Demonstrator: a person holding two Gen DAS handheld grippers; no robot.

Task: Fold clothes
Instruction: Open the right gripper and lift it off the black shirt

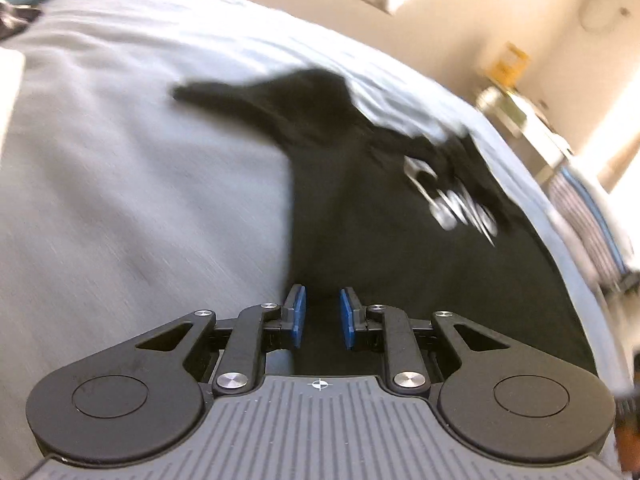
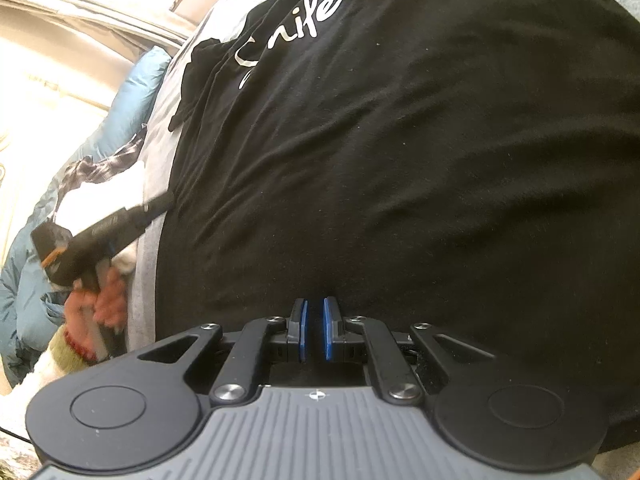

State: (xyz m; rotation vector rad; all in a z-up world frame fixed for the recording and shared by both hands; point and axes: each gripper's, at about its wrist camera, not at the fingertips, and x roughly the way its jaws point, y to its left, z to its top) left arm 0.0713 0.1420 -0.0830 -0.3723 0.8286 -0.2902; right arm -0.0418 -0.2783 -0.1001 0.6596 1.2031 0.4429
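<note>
Black shirt (image 2: 400,160) lies spread flat on the grey sheet (image 1: 120,200) of a bed, white lettering (image 2: 288,28) facing up. One sleeve (image 1: 248,96) sticks out to the side across the sheet in the left view, which is blurred.

Left tongs (image 1: 322,318) hang over the shirt's edge, right where black cloth meets grey sheet. The blue pads (image 1: 298,316) stand apart with a clear gap, nothing between them, so they are open.

Right tongs (image 2: 314,330) sit low over the middle of the shirt body. Their pads (image 2: 329,328) are drawn close, only a thin slit left; no cloth shows pinched in that slit, and whether they touch the fabric I cannot tell.

In the right view the left tongs show again off at the shirt's edge, with a hand (image 2: 100,304) wrapped round the handle and a knitted cuff (image 2: 68,348) below it. Behind that lie a blue quilt (image 2: 128,92) and a plaid garment (image 2: 100,168) beside the sheet
</note>
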